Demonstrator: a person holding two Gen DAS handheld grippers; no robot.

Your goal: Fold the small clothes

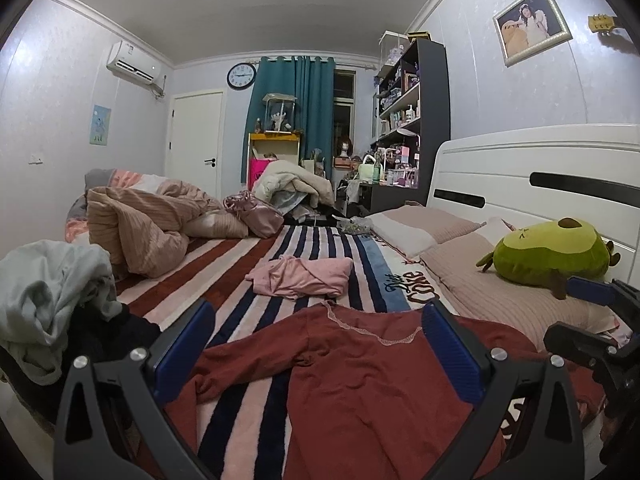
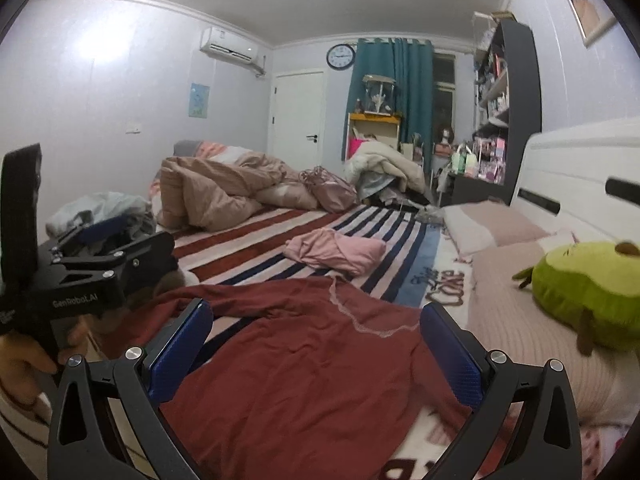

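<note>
One dark-red top point(image 1: 360, 376) lies spread, wrinkled, front up on the striped blanket point(image 1: 240, 276) at the near edge of the bed, lace-trimmed neckline point(image 1: 376, 334) toward the far side, a sleeve bunched off to the left. We see our left gripper point(image 1: 320, 350) hang over it w/ both blue pads wide apart, nothing between them; the right gripper point(image 2: 316, 346) is the same, jaws spread wide over the top's chest area, empty. Whether either tip touches the cloth, we can't tell. In the right wrist view the left gripper shows at far left, held in a hand point(image 2: 28, 360). Just beyond the red top sits a pink garment point(image 1: 302, 276), already in a rough fold, apart from it. Left of us is a heap of pale and dark clothes point(image 1: 52, 300). Farther back: a rumpled tan duvet point(image 1: 152, 224) & a shiny pink bag point(image 1: 254, 212). To the right, pillows point(image 1: 424, 226) and a green avocado plush point(image 1: 552, 252) rest near the white headboard point(image 1: 540, 172).
</note>
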